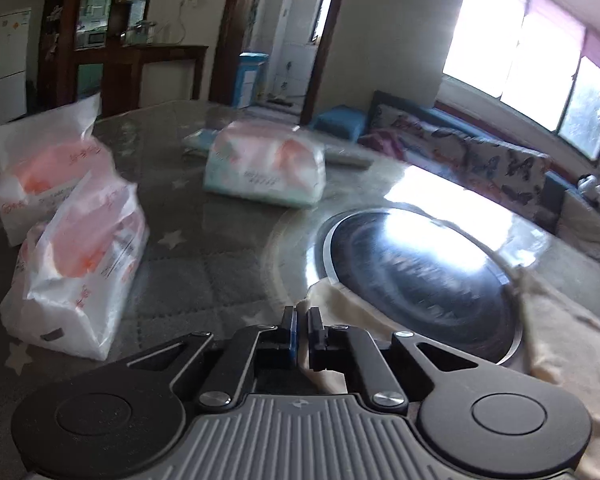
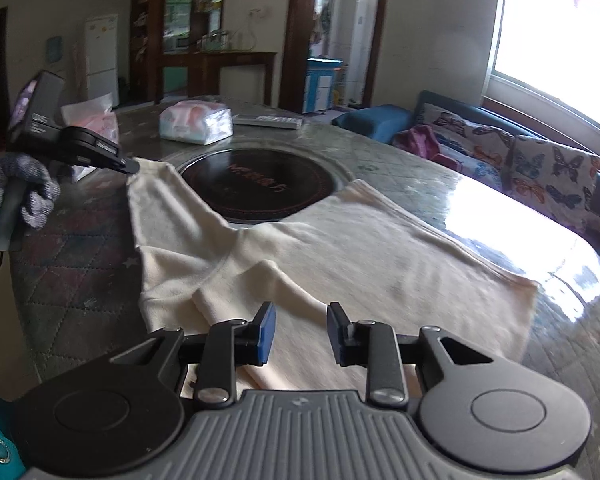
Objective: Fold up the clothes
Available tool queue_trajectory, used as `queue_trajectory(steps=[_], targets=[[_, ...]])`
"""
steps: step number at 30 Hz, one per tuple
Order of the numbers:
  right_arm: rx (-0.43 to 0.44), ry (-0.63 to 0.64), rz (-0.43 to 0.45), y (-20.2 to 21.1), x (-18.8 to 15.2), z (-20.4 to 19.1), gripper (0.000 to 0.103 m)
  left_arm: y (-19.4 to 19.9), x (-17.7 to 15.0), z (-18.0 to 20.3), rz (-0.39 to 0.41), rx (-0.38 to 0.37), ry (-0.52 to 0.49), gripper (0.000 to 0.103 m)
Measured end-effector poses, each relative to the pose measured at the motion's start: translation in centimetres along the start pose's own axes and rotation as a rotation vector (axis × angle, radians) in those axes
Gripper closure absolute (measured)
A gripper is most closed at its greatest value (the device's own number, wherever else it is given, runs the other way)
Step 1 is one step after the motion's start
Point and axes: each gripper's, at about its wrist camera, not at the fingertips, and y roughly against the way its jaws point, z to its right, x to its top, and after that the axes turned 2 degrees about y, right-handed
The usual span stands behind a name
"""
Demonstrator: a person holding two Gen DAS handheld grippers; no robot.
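Your left gripper is pinching the end of the cream garment's sleeve, apparently lifted just off the desk beside the round black hob. Your right gripper is spread wide, hovering over the garment's near part, which lies flat across the desk.

One cream garment lies on my tabletop, lower centre of the right view. One round black cooktop sits at centre. Three plastic-wrapped packs: two at the left of the left view, one at upper centre. Two tongs are mine: left, right. One gloved hand, far left.
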Motion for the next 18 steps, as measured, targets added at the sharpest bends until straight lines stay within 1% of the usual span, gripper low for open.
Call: queue_trajectory(steps=[4, 7, 10, 15, 16, 18], targets=[[-0.033, -0.05, 0.015, 1.0, -0.9, 1.2, 0.075, 3.4, 1.4, 4.4, 0.056, -0.172, -0.066, 0.098], [-0.07, -0.105, 0.033, 2.1, -1.9, 2.3, 0.075, 5.5, 2.3, 8.5, 0.07, -0.33, -0.107, 0.098], [-0.114, -0.171, 0.053, 3.5, -3.3, 3.7, 0.075, 7.3, 2.3, 13.2, 0.073, -0.48, -0.166, 0.098], [-0.171, -0.252, 0.058, 5.4, -5.6, 5.5, 0.075, 9.1, -0.3, 20.5, 0.041, -0.685, -0.269, 0.098], [-0.179, -0.265, 0.058, 5.6, -6.0, 5.8, 0.075, 9.2, -1.0, 21.8, 0.028, -0.72, -0.288, 0.098], [-0.19, -0.287, 0.055, 5.9, -6.6, 6.2, 0.075, 8.9, -2.8, 23.9, -0.025, -0.776, -0.313, 0.098]])
